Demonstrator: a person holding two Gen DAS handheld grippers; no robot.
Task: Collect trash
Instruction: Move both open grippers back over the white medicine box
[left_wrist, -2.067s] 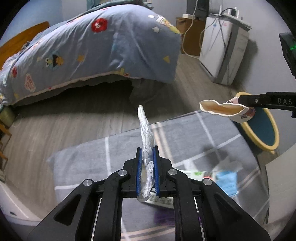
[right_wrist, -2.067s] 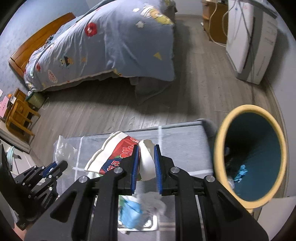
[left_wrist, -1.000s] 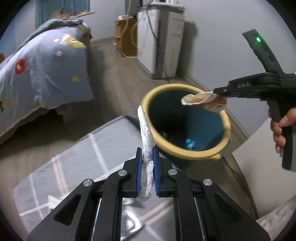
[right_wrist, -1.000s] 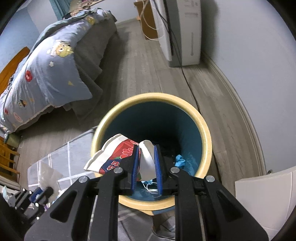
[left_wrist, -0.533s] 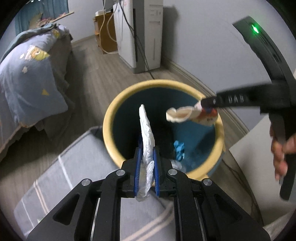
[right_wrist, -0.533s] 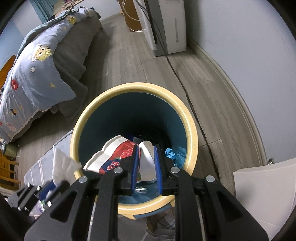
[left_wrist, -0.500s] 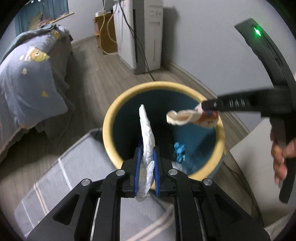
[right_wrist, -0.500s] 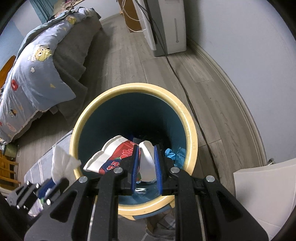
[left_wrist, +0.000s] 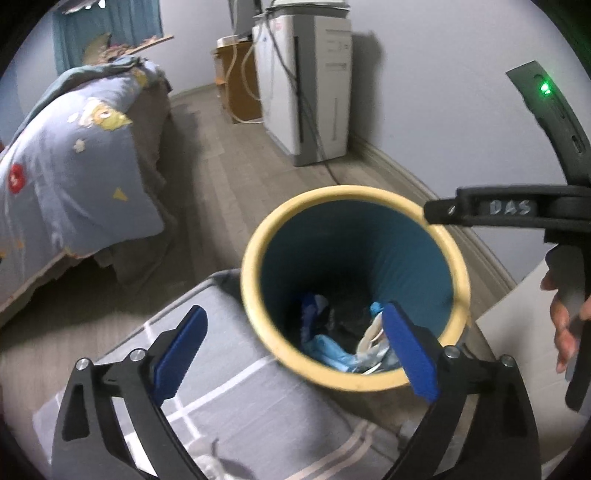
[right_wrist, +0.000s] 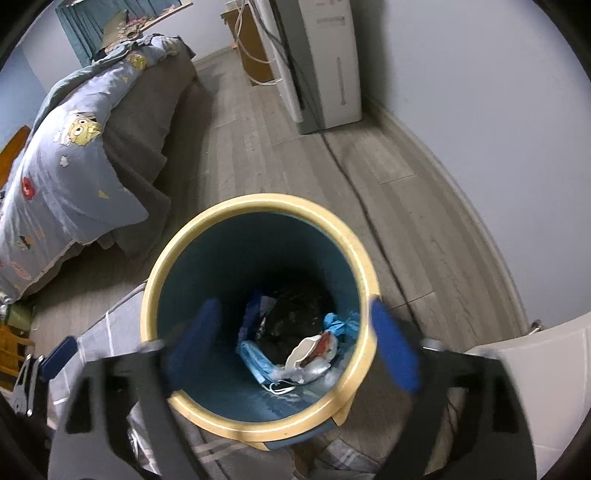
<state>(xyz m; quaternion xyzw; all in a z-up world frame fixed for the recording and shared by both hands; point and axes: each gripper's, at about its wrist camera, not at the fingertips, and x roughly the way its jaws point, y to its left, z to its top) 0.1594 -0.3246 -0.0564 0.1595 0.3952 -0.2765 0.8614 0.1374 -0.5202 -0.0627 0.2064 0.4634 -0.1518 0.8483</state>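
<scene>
Trash bin (right_wrist: 168, 266): round, yellow rim, teal inside, standing on the wood floor (right_wrist: 258, 147) at the corner of a grey checked mat (left_wrist: 221, 398). Contents sit at the bottom: crushed paper cup (right_wrist: 308, 350) with red print, lying on its side, resting on a clear crumpled wrapper (right_wrist: 314, 371); blue glove-like piece (right_wrist: 341, 323) just beside it on the right; light-blue face mask (right_wrist: 255, 358) to the left, its white ear loop (right_wrist: 279, 387) trailing below. Dark stuff behind them, too murky to identify. In the left wrist view the same pile shows through the bin mouth (left_wrist: 255, 258), cup (left_wrist: 369, 338) near the right side.

Left gripper (left_wrist: 291, 347): fingers spread wide, blue pads (left_wrist: 181, 347) well apart, nothing between them. It hangs over the near rim, one pad over the mat, the other over the bin opening.

Right gripper (right_wrist: 291, 343): also spread wide and empty, motion-blurred, pads (right_wrist: 393, 347) straddling the bin mouth from above. Seen from the left wrist view, its black body (left_wrist: 495, 212) reaches over the far rim, a hand (left_wrist: 567, 317) on its handle.

Surroundings: bed with patterned blue quilt (right_wrist: 74, 177) to the left, white appliance (right_wrist: 328, 62) against the wall, cable (right_wrist: 354, 192) running across the floor.
</scene>
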